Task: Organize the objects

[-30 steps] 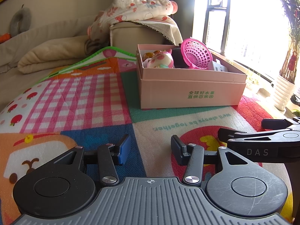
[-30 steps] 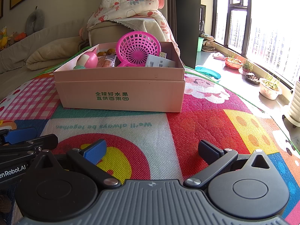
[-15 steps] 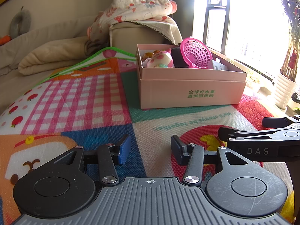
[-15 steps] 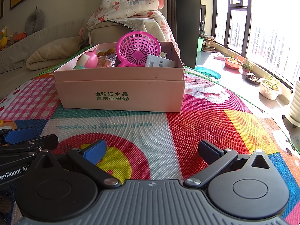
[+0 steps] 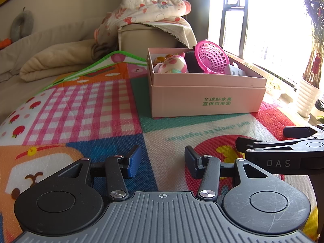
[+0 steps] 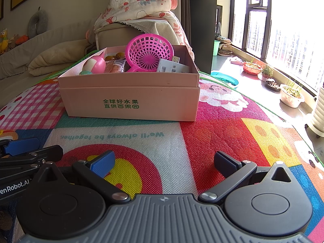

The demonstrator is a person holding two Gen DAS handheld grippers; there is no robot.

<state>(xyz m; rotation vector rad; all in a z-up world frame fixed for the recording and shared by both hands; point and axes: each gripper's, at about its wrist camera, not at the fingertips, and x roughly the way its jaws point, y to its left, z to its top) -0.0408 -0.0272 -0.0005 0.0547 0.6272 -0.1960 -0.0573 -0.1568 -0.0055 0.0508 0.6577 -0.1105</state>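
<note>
Your left gripper (image 5: 163,163) jaws apart, nothing between, low over play mat (image 5: 81,105). Your right gripper (image 6: 164,165) spread wider, also holding nothing. Pink box (image 6: 129,99) ahead on mat, holding pink basket (image 6: 148,52), egg-shaped toy (image 5: 173,65), white card (image 6: 172,66).

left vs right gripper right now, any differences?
Opening: the right gripper has its jaws spread clearly wider than the left gripper.
Position: the right gripper sits over the red-and-yellow circle on the mat; the left gripper over the blue patch beside it.
Shared: both empty, low, facing the pink box.
</note>
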